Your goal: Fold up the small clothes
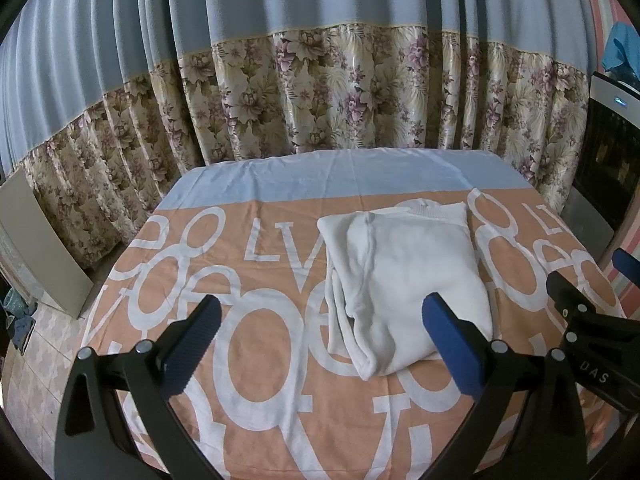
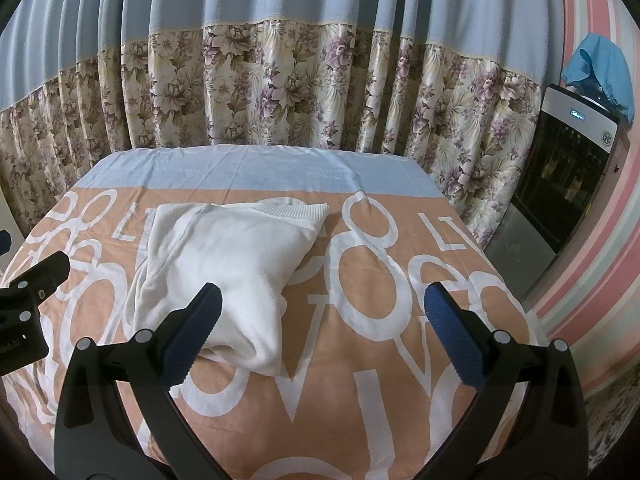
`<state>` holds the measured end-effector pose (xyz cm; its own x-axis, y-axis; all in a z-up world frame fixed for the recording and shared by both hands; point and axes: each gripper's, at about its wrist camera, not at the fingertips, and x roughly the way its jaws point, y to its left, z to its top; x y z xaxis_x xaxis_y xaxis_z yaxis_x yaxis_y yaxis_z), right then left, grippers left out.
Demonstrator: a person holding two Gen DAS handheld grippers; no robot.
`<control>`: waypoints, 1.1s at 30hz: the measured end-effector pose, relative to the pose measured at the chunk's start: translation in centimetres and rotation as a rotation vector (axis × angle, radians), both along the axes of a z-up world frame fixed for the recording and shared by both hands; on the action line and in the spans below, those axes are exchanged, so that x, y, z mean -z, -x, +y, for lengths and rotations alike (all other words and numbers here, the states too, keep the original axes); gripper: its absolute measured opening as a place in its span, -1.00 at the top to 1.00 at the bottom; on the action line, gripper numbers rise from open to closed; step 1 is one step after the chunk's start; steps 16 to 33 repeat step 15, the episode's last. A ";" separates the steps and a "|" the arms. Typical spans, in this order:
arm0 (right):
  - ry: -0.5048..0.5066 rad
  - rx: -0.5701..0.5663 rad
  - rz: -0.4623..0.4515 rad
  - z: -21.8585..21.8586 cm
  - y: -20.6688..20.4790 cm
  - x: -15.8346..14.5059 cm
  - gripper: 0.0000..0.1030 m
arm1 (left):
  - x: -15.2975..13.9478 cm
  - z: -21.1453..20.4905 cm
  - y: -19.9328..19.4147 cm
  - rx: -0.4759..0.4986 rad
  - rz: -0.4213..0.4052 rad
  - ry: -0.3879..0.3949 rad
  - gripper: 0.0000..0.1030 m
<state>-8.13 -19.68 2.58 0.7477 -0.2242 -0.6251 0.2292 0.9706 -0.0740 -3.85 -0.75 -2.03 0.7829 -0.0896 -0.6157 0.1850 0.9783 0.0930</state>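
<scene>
A white knit garment (image 1: 404, 284) lies folded into a compact bundle on the table, ribbed hem at the far end. It also shows in the right wrist view (image 2: 224, 264). My left gripper (image 1: 324, 344) is open and empty, held above the table to the near left of the bundle; its right finger overlaps the bundle's near right corner in the image. My right gripper (image 2: 320, 340) is open and empty, above the bundle's near right end. The right gripper also shows at the right edge of the left wrist view (image 1: 592, 308).
The table is covered by an orange cloth (image 1: 256, 360) with large white letters and a pale blue band (image 1: 320, 176) at the far end. A floral and blue curtain (image 1: 320, 92) hangs behind. A dark appliance (image 2: 560, 184) stands at the right, a tiled floor (image 1: 36, 360) at the left.
</scene>
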 end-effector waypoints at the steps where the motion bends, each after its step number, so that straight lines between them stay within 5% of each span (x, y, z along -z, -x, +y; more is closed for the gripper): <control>1: 0.000 0.000 0.001 0.0 0.0 0.0 -0.94 | 0.0 0.0 0.0 0.000 0.000 0.001 -0.95; 33: 0.003 -0.001 0.002 -0.2 0.0 0.0 -0.94 | 0.3 0.9 0.0 0.037 0.022 0.002 -0.95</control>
